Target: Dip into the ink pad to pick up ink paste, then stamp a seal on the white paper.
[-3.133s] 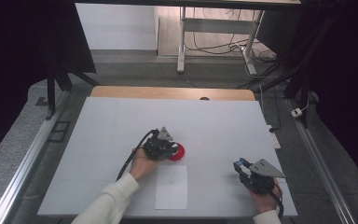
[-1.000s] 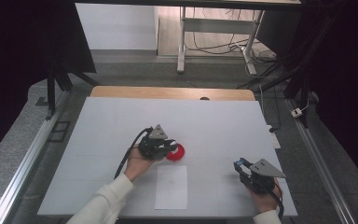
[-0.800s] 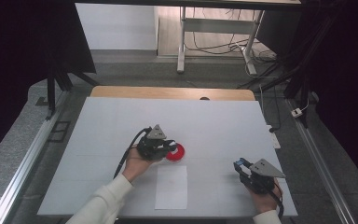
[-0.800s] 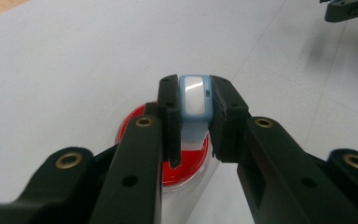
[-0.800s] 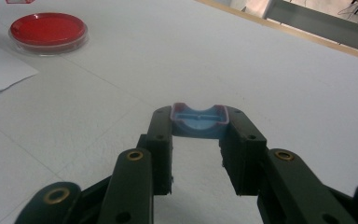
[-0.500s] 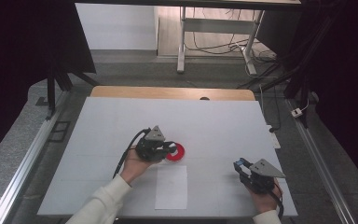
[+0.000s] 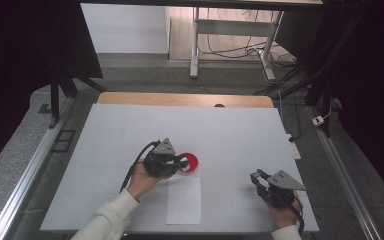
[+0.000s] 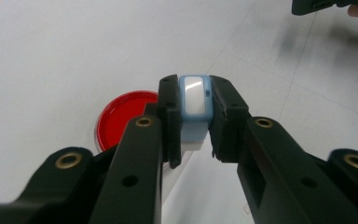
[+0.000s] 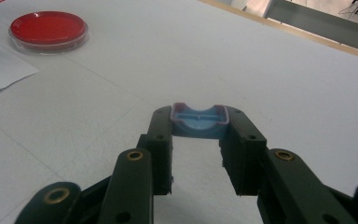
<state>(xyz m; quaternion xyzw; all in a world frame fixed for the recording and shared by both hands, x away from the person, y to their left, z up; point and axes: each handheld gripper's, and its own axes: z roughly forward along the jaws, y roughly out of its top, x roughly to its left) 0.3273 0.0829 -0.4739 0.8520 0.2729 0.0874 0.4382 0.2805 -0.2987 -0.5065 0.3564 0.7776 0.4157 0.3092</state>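
In the left gripper view my left gripper (image 8: pixel 195 88) is shut on a small light-blue block with a glossy white face (image 8: pixel 194 105), held just above and beside a red round dish (image 8: pixel 121 116). The high view has this gripper (image 7: pixel 180 161) at the dish's (image 7: pixel 190 162) left edge, mid-table. My right gripper (image 9: pixel 199 115) is shut on a blue curved piece with a purple rim (image 9: pixel 199 125), low over the white table. From above, the right gripper (image 7: pixel 256 177) sits near the front right.
A white sheet of paper (image 7: pixel 184 200) lies flat near the front edge, just below the dish. The white tabletop (image 7: pixel 220 125) ends in a wooden strip (image 7: pixel 185 99) at the back. Metal rails, cables and a desk frame stand beyond the table.
My left gripper has edged slightly left, uncovering more of the red dish. The right gripper has stayed where it was.
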